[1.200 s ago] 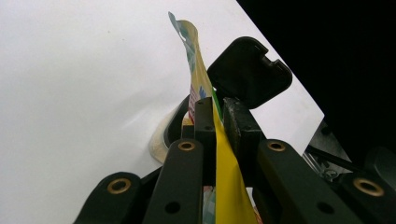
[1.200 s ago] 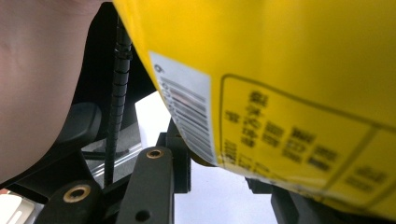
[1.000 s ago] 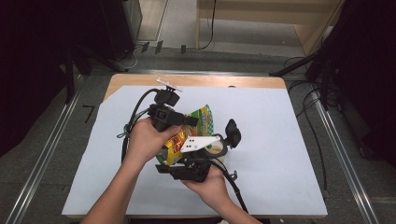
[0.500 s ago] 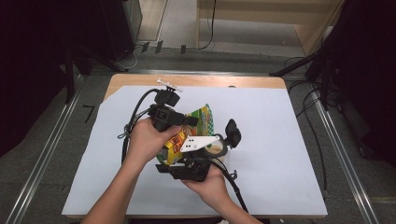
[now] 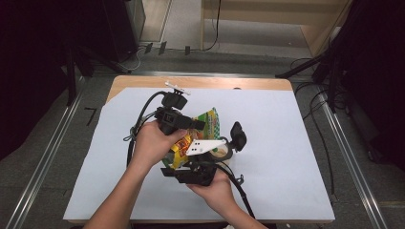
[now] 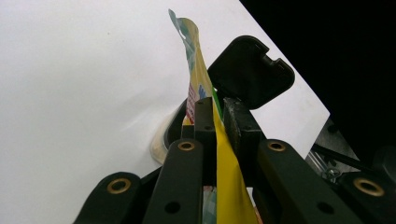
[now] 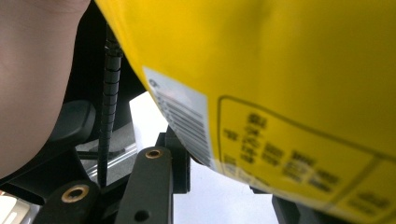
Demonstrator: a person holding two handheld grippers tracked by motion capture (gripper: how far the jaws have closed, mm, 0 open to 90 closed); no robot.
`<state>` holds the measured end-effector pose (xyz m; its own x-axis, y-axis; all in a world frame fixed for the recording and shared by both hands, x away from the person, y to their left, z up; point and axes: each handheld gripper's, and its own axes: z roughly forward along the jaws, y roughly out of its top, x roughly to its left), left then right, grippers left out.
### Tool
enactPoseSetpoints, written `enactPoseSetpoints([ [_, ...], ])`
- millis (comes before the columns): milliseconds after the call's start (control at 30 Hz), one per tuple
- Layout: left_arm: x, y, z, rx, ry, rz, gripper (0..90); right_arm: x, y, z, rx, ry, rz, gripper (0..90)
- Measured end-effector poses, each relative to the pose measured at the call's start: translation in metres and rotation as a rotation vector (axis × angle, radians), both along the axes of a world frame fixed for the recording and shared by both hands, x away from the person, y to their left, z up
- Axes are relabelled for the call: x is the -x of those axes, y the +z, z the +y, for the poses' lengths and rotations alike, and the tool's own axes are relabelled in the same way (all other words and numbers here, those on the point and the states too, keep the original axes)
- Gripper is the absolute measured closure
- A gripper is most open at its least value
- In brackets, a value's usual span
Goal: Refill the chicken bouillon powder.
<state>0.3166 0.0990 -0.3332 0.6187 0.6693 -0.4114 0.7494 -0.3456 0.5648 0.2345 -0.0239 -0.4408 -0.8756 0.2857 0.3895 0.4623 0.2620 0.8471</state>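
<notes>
A yellow and green snack packet [image 5: 208,119] is held up over the middle of the table between both grippers. My left gripper [image 5: 193,123] comes in from the left and is shut on the packet's thin edge [image 6: 224,186], which stands up between its black jaws [image 6: 218,112]. My right gripper [image 5: 191,158] reaches up from below, and its jaws [image 7: 224,186] close on the packet's bulging yellow body [image 7: 280,70] near the barcode. Most of the packet's lower part is hidden behind the hands.
A white sheet [image 5: 286,143] covers the wooden table [image 5: 200,82]. A cream ring [image 5: 220,153] lies on it just right of the packet, under the right gripper's black mount [image 5: 237,136]. Cables [image 5: 138,124] trail from both grippers. Metal rails [image 5: 348,157] flank the table.
</notes>
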Motion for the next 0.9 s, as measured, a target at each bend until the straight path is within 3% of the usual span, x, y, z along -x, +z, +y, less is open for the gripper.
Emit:
enactPoseSetpoints([
  [167, -0.002, -0.001, -0.003, -0.001, -0.003, 0.000, 84.5, -0.001, 0.000, -0.003, 0.003, -0.004, -0.005, 68.5],
  [300, -0.005, -0.006, -0.005, 0.001, -0.010, 0.020, 84.5, -0.002, -0.004, -0.005, 0.000, -0.005, 0.019, 68.6],
  [900, -0.006, -0.007, -0.014, -0.004, -0.028, 0.012, 84.5, -0.004, -0.006, -0.012, 0.003, -0.019, 0.029, 68.6],
])
